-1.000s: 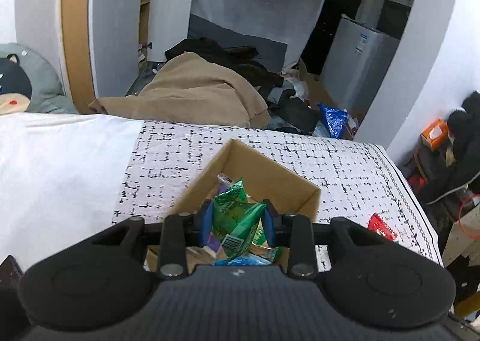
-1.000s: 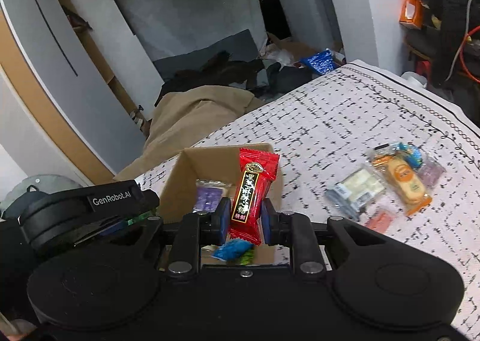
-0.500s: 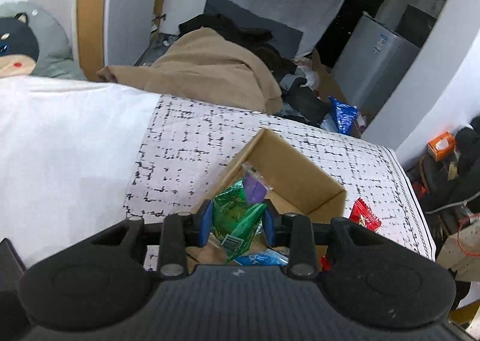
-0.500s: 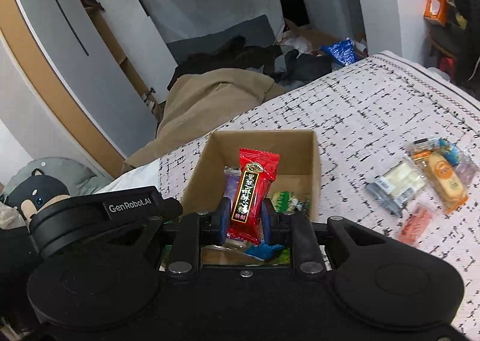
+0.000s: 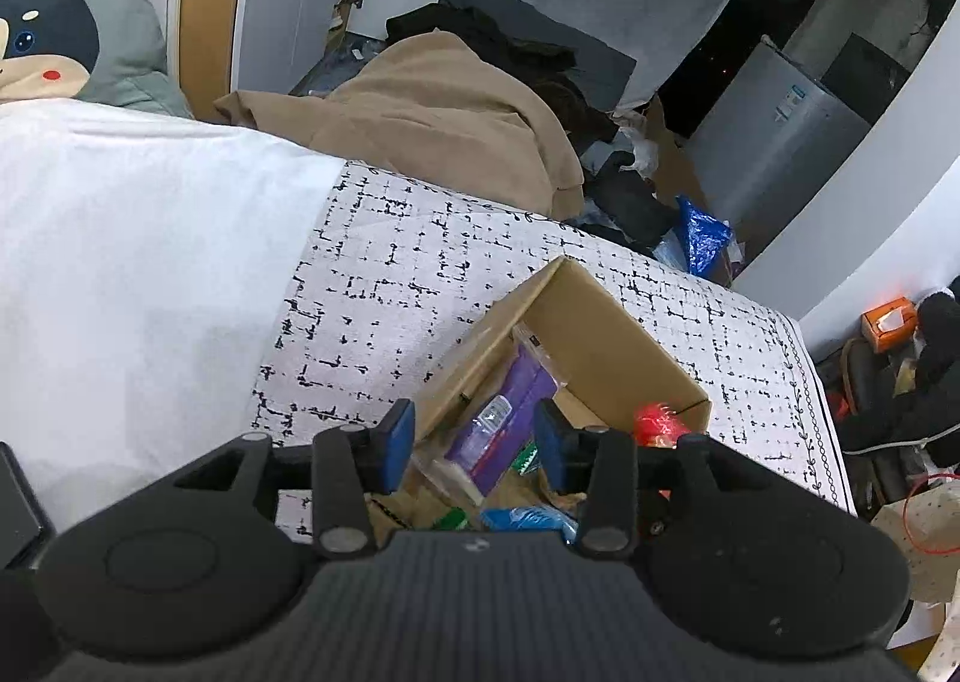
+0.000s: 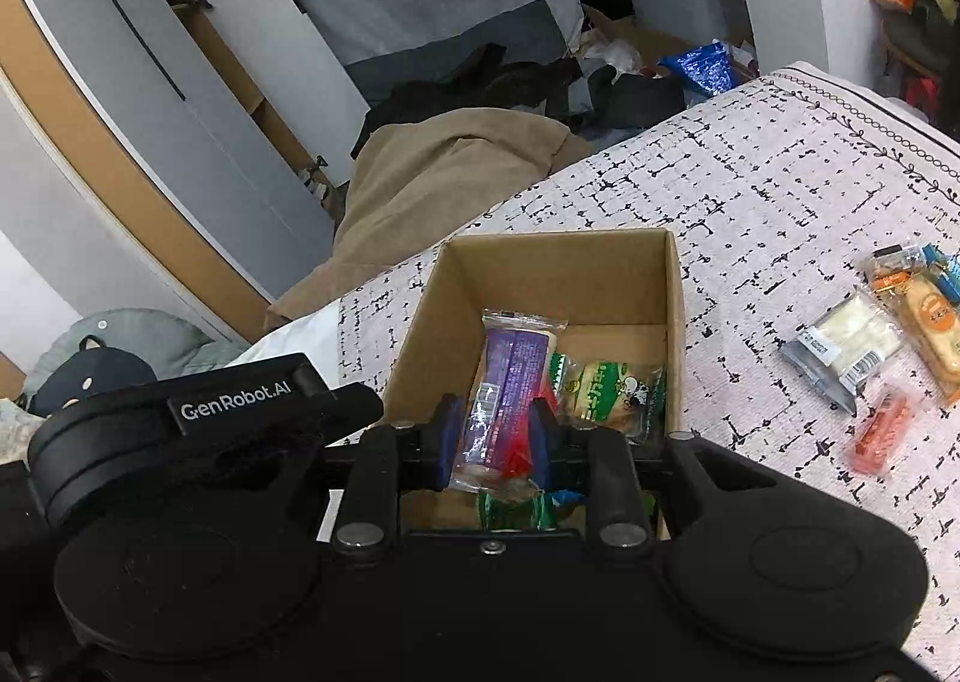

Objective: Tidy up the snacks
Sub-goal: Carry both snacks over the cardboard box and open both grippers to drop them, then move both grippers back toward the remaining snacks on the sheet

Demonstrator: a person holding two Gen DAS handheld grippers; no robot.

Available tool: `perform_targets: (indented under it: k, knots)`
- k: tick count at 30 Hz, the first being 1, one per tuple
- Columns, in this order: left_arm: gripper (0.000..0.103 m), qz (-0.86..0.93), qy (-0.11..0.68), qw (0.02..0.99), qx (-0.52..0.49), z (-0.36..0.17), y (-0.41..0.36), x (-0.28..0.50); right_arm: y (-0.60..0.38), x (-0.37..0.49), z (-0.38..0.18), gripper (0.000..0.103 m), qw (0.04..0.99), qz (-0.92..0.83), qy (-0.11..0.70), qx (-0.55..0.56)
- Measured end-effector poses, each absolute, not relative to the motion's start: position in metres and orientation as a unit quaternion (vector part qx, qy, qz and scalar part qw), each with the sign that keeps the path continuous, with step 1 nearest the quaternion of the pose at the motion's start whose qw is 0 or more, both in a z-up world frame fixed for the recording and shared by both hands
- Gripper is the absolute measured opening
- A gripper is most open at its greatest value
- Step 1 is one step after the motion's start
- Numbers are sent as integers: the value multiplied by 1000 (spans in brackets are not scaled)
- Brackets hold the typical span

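Bed (image 6: 750,184) with black-and-white patterned cover carries cardboard box (image 6: 558,268). Box holds purple packet (image 6: 510,376), green packet (image 6: 606,394), blue one near front. Four more snacks (image 6: 852,346) lie on cover right of box, well apart from it. Left claw (image 5: 474,442) over box, jaws opening, nothing gripped. Right claw (image 6: 495,436) over box too, jaws opening; red candy (image 6: 516,457) low between them, pads not pressing it.
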State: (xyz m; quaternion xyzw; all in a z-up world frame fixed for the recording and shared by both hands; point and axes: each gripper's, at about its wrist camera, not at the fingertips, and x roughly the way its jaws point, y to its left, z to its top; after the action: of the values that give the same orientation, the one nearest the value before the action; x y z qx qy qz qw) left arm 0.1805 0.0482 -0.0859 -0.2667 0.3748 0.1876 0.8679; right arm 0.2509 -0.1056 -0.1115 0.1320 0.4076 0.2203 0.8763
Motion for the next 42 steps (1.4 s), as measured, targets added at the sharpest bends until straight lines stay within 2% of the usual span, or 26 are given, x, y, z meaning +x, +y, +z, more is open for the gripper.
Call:
perform_targets:
  k: [8, 10, 12, 14, 16, 29, 33, 36, 42]
  knots:
    - [53, 187, 374, 869, -264, -86, 44, 181, -127, 248, -111, 34, 880, 203, 405, 143]
    - [64, 178, 377, 868, -269, -87, 42, 183, -136, 247, -111, 36, 881, 196, 405, 145]
    - [68, 165, 380, 867, -276, -89, 40, 183, -146, 245, -112, 44, 883, 188, 405, 147]
    - [71, 157, 381, 867, -280, -90, 35, 183, -156, 243, -112, 46, 886, 182, 401, 147]
    - [79, 149, 381, 868, -281, -90, 31, 184, -166, 242, -113, 48, 888, 174, 400, 149]
    - [84, 114, 378, 887, -239, -87, -6, 187, -236, 232, -125, 62, 896, 127, 389, 171]
    - [91, 88, 371, 901, -208, -84, -25, 188, -255, 229, -131, 65, 896, 119, 390, 177]
    - [92, 74, 369, 906, -195, -85, -37, 189, -269, 228, -136, 69, 897, 112, 389, 180]
    - [92, 50, 373, 911, -168, -90, -58, 190, -298, 228, -149, 70, 896, 95, 389, 193]
